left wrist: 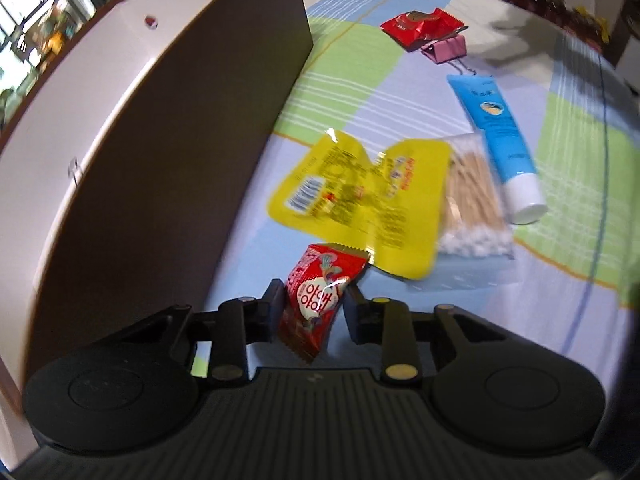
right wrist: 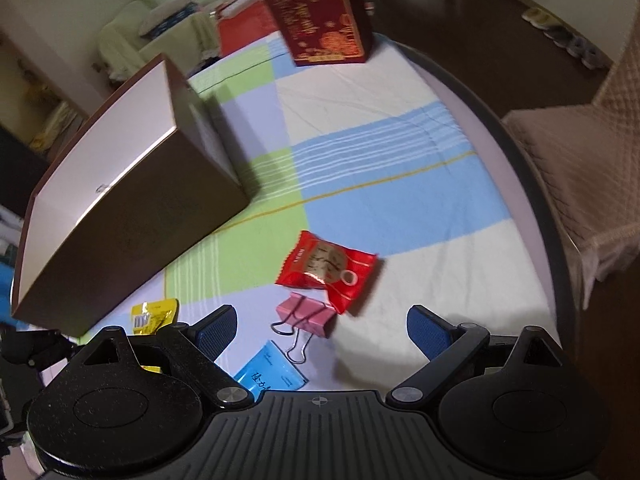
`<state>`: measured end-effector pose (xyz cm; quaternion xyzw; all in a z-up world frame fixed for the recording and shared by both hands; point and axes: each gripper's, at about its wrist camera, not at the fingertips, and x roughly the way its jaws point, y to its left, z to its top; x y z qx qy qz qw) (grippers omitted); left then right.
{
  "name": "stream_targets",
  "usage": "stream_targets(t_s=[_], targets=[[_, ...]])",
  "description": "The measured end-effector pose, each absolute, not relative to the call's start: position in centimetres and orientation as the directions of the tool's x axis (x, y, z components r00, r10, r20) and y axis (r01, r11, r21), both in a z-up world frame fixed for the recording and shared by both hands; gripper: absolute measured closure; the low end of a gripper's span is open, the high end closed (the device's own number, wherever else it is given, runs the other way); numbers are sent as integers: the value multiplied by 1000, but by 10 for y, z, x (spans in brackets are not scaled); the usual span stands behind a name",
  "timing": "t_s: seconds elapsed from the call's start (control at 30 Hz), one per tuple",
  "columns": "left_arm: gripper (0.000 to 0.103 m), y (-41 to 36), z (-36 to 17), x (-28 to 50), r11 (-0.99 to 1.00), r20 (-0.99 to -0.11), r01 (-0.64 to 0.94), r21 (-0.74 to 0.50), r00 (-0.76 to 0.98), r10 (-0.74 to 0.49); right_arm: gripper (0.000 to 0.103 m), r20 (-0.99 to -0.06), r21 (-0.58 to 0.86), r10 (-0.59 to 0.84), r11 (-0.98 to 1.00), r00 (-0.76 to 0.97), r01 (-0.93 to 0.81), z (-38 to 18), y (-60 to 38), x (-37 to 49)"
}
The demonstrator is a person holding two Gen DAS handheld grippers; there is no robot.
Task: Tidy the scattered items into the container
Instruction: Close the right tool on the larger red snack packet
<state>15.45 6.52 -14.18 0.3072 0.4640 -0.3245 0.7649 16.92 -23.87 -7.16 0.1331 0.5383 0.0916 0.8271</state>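
Note:
My left gripper (left wrist: 314, 304) is shut on a small red snack packet (left wrist: 320, 300), held above the cloth just right of the brown box (left wrist: 160, 140). Below it lie a yellow packet (left wrist: 360, 196), a bag of cotton swabs (left wrist: 476, 200) and a blue tube (left wrist: 500, 132). Farther off are a red packet (left wrist: 420, 26) and a pink binder clip (left wrist: 446, 50). My right gripper (right wrist: 322, 330) hangs open over the pink binder clip (right wrist: 306, 314), with the red packet (right wrist: 330, 270) just beyond. The box (right wrist: 120, 200) stands to its left, its pale inside showing.
A checked cloth (right wrist: 380, 160) covers the round table, whose edge (right wrist: 532, 200) curves at the right. A dark red gift box (right wrist: 320, 12) stands at the far side. A covered chair (right wrist: 580, 160) sits past the table's right edge.

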Motion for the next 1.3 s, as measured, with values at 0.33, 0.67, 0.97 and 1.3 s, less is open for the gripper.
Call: stream_targets(t_s=[0.33, 0.67, 0.97, 1.3], targets=[[65, 81, -134, 140, 761, -906, 643, 82, 367, -213, 9, -869, 170, 298, 929, 396, -328, -88, -220, 184], [79, 86, -136, 137, 828, -912, 560, -5, 336, -233, 33, -901, 109, 294, 865, 320, -490, -112, -220, 212], [79, 90, -126, 130, 867, -908, 498, 0, 363, -209, 67, -917, 26, 254, 808, 309, -588, -130, -202, 220], [79, 88, -105, 120, 881, -885, 472, 31, 422, -195, 70, -889, 124, 299, 886, 346, -446, -101, -219, 203]])
